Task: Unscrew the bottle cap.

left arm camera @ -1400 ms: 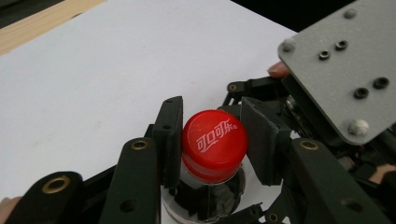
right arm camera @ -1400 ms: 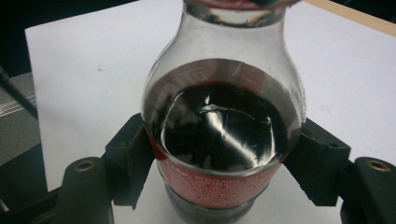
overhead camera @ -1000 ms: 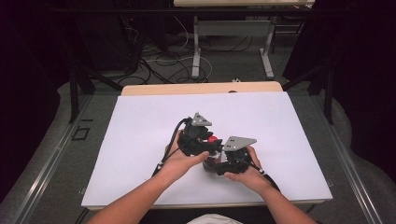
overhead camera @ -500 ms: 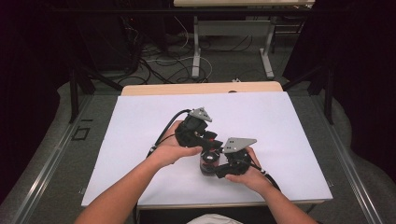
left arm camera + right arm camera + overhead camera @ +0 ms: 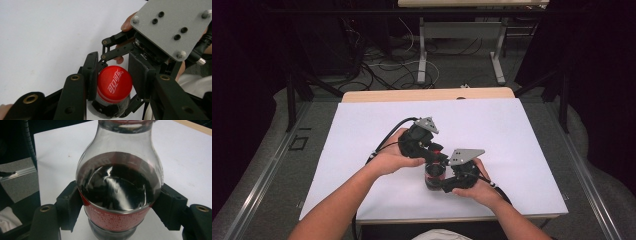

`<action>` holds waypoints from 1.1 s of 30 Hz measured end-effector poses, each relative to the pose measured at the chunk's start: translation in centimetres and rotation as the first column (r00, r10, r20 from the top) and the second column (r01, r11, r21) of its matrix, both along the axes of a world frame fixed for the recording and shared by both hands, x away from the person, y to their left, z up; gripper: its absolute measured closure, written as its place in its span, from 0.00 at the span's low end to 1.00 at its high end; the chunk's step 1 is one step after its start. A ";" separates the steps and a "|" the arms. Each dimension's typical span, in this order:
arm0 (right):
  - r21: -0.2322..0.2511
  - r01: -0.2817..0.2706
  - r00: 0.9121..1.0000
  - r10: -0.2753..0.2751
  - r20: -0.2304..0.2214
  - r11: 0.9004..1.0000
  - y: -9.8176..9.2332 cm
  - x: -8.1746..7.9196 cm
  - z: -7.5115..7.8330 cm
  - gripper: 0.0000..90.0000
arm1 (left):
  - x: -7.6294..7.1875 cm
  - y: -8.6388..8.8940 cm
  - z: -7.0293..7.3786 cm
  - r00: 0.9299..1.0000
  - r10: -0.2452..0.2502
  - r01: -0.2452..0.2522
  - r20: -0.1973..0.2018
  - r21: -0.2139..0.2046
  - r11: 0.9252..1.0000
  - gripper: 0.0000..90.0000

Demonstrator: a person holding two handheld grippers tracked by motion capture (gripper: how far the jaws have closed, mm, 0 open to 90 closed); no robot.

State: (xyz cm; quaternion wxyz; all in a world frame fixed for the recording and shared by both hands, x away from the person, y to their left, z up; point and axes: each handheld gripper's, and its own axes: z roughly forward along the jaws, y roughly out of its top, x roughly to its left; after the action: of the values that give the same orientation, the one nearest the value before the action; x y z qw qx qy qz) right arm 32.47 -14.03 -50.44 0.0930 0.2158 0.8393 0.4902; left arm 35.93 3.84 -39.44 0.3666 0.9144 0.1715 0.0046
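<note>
High view: clear plastic cola bottle with dark drink and red screw cap (image 5: 435, 172) stands upright on white table sheet (image 5: 362, 130), near front edge, between both hands. Left gripper (image 5: 435, 152) over cap; right gripper (image 5: 443, 181) at body.

Left gripper view: jaws just closing, pads now against red cap (image 5: 114, 83).

Right gripper view: jaws clenched on bottle's red-labelled body (image 5: 119, 192).

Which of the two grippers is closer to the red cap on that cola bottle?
The left gripper: its jaws have just been closing and now clamp the red cap from both sides. The right gripper is lower, gripping the cola bottle around its body at the label.
</note>
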 end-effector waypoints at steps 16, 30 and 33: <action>-0.009 0.080 0.997 -0.079 0.010 0.997 0.0 0.0 0.0 0.33 | -1.7 -0.9 -0.5 0.971 0.234 -0.231 0.056 -0.058 0.971 0.69; -0.012 0.122 0.993 -0.122 0.004 0.992 -0.1 0.2 0.0 0.34 | -1.5 -0.9 -0.9 0.937 0.350 -0.346 0.015 -0.116 0.931 0.69; -0.007 0.111 0.994 -0.111 0.007 0.994 -0.2 0.2 0.2 0.34 | -1.2 -0.7 -0.7 0.951 0.309 -0.308 -0.008 -0.123 0.943 0.67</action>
State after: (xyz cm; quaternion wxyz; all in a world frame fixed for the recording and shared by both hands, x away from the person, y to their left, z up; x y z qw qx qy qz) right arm 32.66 -14.25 -50.21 0.1238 0.2603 0.8275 0.4818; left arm 34.77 3.19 -40.15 0.4178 0.8520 0.3103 0.0569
